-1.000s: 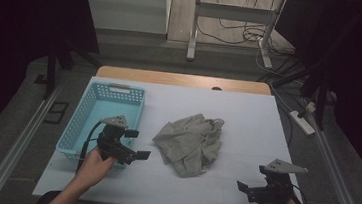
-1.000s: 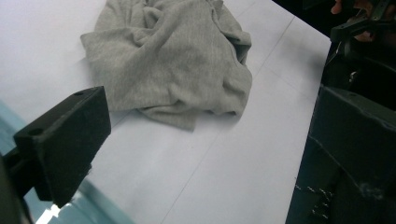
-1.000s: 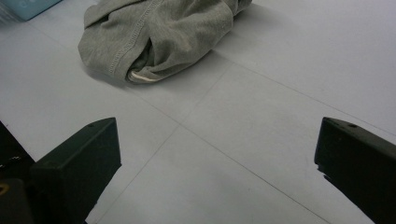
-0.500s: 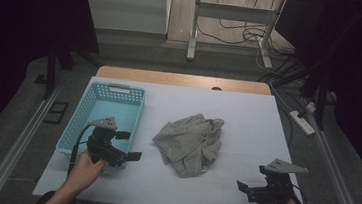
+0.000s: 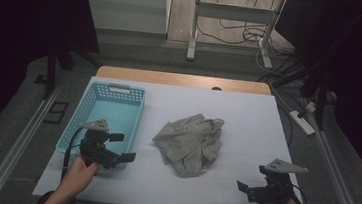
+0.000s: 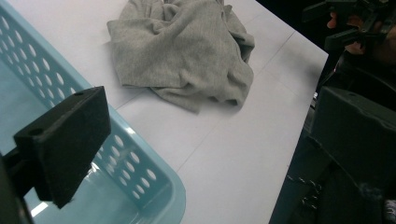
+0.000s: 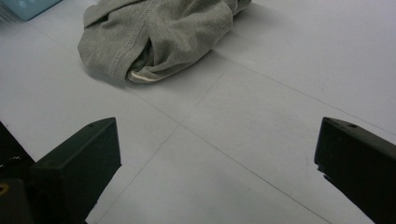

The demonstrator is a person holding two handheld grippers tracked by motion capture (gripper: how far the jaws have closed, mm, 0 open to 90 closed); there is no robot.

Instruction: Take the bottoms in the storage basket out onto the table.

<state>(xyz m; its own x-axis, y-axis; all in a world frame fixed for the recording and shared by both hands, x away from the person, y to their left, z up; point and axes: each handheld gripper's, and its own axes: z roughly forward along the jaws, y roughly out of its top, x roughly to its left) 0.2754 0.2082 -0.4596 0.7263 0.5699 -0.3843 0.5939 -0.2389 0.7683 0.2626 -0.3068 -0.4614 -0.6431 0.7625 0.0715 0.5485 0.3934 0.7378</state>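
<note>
High view: left claw (image 5: 121, 148) wide over basket (image 5: 119, 94) corner; right claw (image 5: 247, 188) wide, near cloth (image 5: 190, 140).

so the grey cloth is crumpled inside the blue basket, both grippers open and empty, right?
Not inside. The high view shows the cloth crumpled on the table, beside the basket and apart from it. The rest holds: left gripper and right gripper open and empty.

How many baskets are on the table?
1. The blue basket stands at the table's left side, beside the grey cloth.
</note>
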